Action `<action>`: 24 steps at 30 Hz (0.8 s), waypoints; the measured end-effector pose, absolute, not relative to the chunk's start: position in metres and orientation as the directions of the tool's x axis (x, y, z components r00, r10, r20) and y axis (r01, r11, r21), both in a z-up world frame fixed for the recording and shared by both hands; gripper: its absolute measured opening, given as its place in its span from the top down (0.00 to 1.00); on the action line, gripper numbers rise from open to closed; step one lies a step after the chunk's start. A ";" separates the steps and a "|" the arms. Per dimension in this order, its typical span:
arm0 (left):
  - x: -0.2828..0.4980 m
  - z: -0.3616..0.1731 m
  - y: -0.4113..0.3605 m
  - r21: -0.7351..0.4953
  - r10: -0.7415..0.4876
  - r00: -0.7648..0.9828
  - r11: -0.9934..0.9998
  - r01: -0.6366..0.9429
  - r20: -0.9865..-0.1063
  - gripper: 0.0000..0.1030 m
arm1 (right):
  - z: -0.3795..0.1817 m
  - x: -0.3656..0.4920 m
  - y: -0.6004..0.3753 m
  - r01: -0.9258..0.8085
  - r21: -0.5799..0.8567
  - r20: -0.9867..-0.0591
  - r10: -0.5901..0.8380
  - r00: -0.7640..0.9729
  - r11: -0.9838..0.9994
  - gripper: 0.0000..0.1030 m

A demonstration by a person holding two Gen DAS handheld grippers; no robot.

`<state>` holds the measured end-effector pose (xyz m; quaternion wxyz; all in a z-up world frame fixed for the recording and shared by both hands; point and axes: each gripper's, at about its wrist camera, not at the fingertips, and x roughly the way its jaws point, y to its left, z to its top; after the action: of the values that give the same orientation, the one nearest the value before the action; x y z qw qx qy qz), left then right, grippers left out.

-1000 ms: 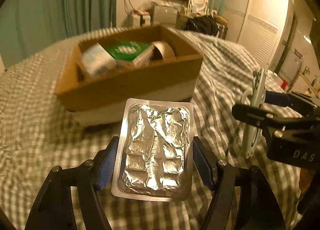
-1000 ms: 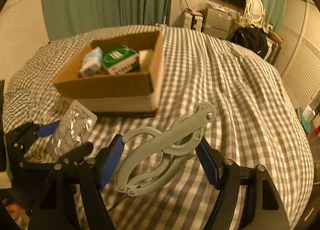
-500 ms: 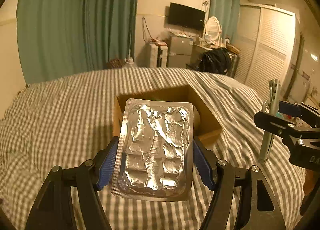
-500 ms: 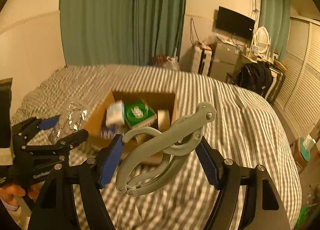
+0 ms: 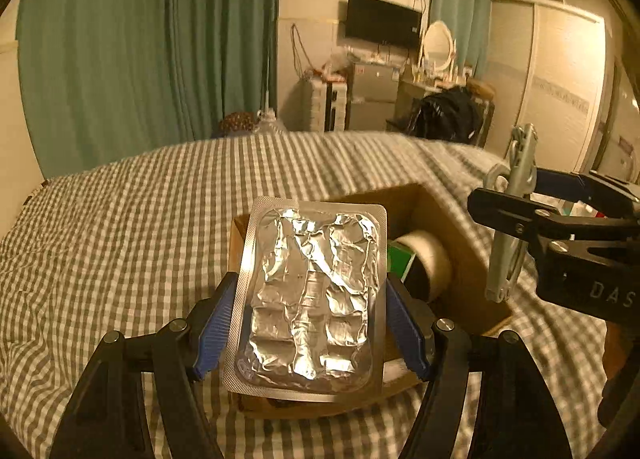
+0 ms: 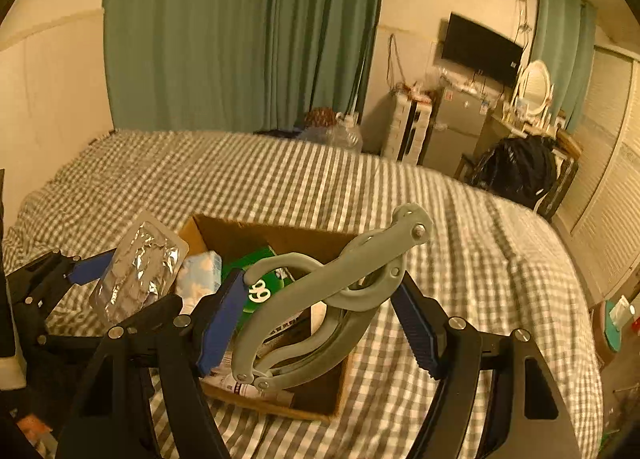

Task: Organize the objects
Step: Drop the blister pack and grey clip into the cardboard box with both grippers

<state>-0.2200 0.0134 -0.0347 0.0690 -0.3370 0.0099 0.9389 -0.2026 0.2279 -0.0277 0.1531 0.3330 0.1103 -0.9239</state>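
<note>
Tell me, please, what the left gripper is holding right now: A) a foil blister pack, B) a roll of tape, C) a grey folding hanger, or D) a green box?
A: the left gripper is shut on the foil blister pack, its blue pads pressing both long edges, while the grey hanger sits in the right gripper and the tape lies in the box.

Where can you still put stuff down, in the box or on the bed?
The checked bedspread is bare beyond the cardboard box, toward the green curtain, and on its right side. Inside the box it is crowded: a green packet, a tissue pack and a tape roll fill most of it.
</note>
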 end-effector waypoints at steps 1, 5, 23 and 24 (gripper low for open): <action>-0.223 -0.041 0.016 -0.021 0.125 -0.762 -0.989 -0.145 -0.636 0.30 | -0.035 -0.207 0.226 0.359 -0.104 -0.659 -0.206 -0.723 -0.928 0.29; -0.234 -0.059 0.027 0.004 0.122 -0.746 -0.986 -0.165 -0.655 0.30 | -0.064 -0.215 0.224 0.373 -0.120 -0.685 -0.195 -0.702 -0.920 0.29; -0.223 -0.057 0.032 0.016 0.086 -0.725 -0.991 -0.133 -0.684 0.09 | -0.032 -0.197 0.243 0.329 -0.054 -0.644 -0.219 -0.733 -0.943 0.14; -0.217 -0.048 0.030 0.021 0.078 -0.739 -0.992 -0.123 -0.670 0.09 | -0.026 -0.189 0.244 0.324 -0.062 -0.637 -0.213 -0.741 -0.944 0.13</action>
<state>-0.2171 0.0297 -0.0476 0.0540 -0.3575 0.0319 0.9318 -0.1887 0.2437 -0.0256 0.1444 0.3299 0.0845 -0.9290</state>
